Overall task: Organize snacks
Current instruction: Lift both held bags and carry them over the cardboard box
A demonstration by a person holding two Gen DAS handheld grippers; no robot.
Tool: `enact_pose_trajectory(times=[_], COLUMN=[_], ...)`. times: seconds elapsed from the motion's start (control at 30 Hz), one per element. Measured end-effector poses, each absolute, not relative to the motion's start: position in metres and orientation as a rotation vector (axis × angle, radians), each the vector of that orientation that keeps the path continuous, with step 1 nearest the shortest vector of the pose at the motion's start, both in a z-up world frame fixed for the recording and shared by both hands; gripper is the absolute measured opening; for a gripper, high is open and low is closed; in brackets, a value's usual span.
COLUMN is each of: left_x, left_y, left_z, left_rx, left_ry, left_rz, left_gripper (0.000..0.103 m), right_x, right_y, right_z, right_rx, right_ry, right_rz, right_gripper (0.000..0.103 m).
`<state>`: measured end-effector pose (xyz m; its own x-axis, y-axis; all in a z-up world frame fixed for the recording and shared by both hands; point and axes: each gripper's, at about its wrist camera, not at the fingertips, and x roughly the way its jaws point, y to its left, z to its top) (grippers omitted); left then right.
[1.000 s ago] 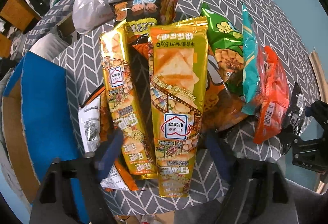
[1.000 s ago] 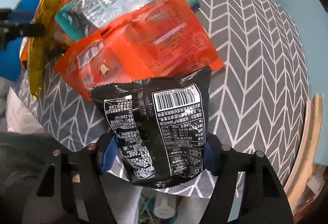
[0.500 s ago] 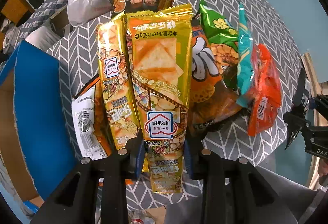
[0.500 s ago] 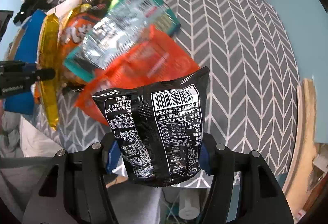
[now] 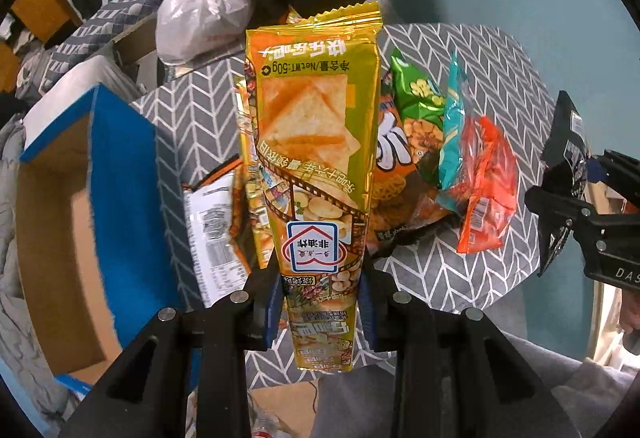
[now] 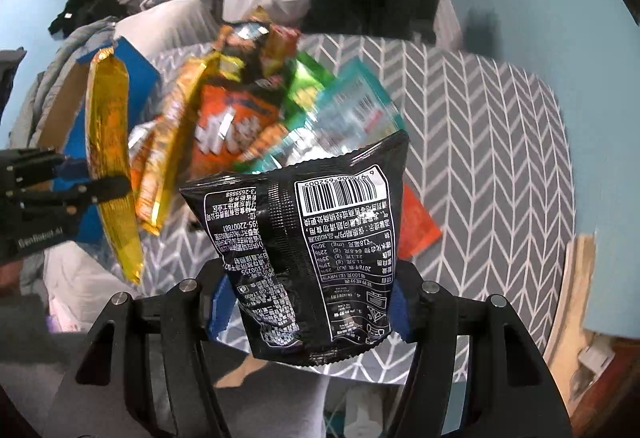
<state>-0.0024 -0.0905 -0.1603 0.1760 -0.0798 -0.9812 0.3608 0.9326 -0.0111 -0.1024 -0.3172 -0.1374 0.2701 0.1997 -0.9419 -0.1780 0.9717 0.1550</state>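
Note:
My left gripper is shut on a long gold cracker bag and holds it upright above the table; the bag also shows in the right wrist view. My right gripper is shut on a black snack bag, lifted clear of the table; it also shows in the left wrist view. A pile of snacks lies on the table: a second gold bag, an orange bag, a green bag, a teal bag and a red-orange bag.
The table has a grey chevron cloth. An open cardboard box with blue flaps stands at its left side. A white plastic bag and dark clothing sit behind. A wooden board leans at the right.
My left gripper closed on the gold cracker bag and lifted it off the pile. My right gripper raised the black bag up and back from the table.

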Motion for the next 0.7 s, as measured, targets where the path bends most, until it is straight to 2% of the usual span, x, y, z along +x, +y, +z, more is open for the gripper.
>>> enact_pose_trajectory(times=[0.7], left_x=[-0.002], left_y=[-0.019], left_z=[-0.096], left_rx=[0.111], left_ry=[1.282], left_rz=[-0.179], left_gripper=[0.032], right_x=[-0.048], right_y=[-0.19], right_z=[-0.078], right_rx=[-0.102], right_ry=[1.193], right_rz=[0.453], right_gripper=[0.062])
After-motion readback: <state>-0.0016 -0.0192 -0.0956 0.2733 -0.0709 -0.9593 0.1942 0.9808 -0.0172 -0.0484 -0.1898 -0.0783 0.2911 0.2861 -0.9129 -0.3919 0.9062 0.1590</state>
